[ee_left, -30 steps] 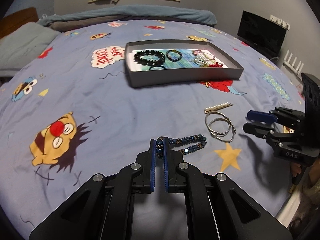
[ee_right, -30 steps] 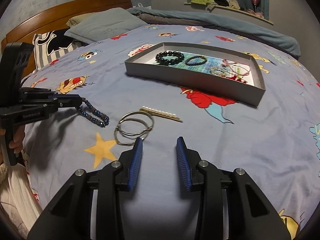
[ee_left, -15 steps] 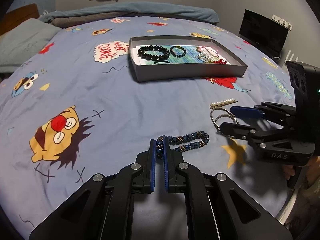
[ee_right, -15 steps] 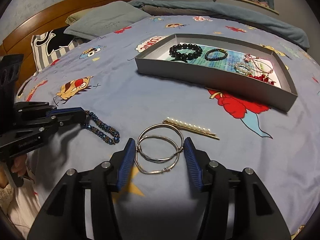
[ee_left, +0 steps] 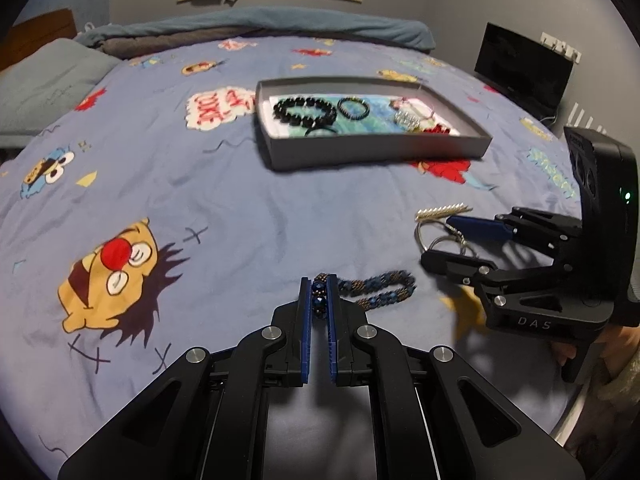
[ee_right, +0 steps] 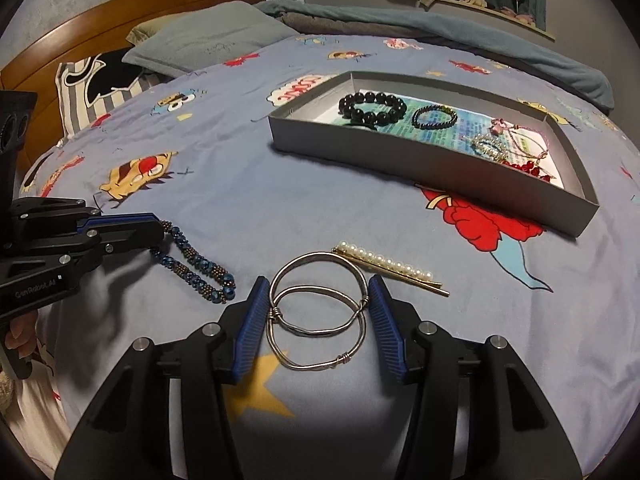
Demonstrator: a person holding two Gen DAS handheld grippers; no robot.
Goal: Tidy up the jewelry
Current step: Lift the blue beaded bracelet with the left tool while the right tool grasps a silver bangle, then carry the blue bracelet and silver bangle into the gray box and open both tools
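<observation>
Straddling the two wire bangles (ee_right: 318, 312) on the bedsheet (ee_right: 240, 200), the right gripper (ee_right: 316, 328) is seen with its fingers apart, a blue pad on either side of the rings; whether the pads touch the wire cannot be told. Its jaws have opened wider within the last second and now stand level. The bangles are judged light, stiff and slippery: thin metal hoops, overlapping, that may skate on the soft cloth or spring out if pinched across their width. A hold where the two hoops cross, or on a wire-wrapped joint, is judged the surest.

The left gripper (ee_left: 319, 300) is clamped on one end of the beaded bracelet (ee_left: 372, 290), whose remainder trails limp on the sheet. This piece is judged soft and floppy, so it will dangle when lifted.

A pearl clip (ee_right: 386, 266) lies just beyond the bangles, nearly touching the upper hoop.

The grey tray (ee_right: 400, 156) sits well apart, further up the bed. Inside it are seen a black bead bracelet (ee_right: 372, 108), a smaller dark bracelet (ee_right: 435, 117), a silvery piece (ee_right: 490, 146), a pink cord (ee_right: 516, 130) and red beads (ee_right: 524, 168), laid on printed paper.
</observation>
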